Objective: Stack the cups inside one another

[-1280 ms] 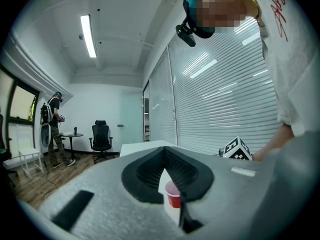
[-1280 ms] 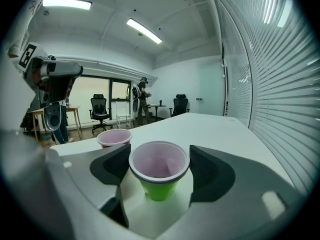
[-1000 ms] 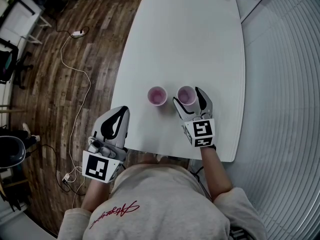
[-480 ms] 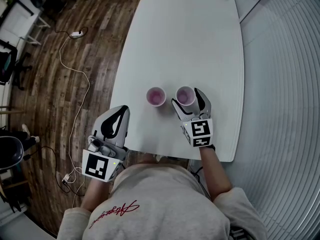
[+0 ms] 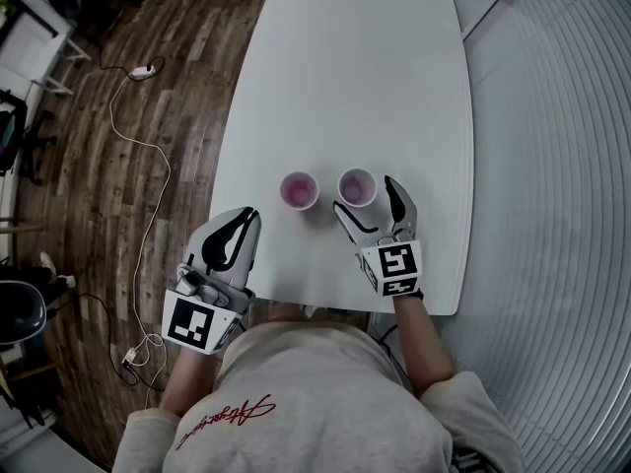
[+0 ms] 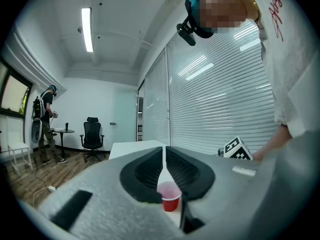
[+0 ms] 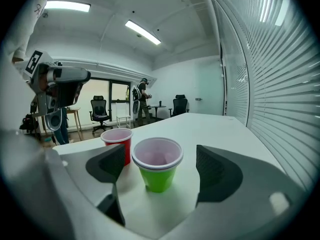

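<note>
Right claw (image 5: 366,201), jaws opening, straddles the green cup (image 7: 157,176) untouched, probably to lift it into the red cup (image 7: 116,143) just left; left claw (image 5: 242,220) idles closed, empty.

Red cup (image 5: 299,189) and green cup (image 5: 357,187), both upright, side by side, on white table (image 5: 345,67)

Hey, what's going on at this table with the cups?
A person at a white table holds a gripper in each hand. The right gripper faces a green plastic cup; its jaws are opening, with the cup at the mouth of the gap, untouched. A red plastic cup stands beside it, apart. The left gripper is shut and empty near the table's edge. Nothing is stacked yet.
</note>
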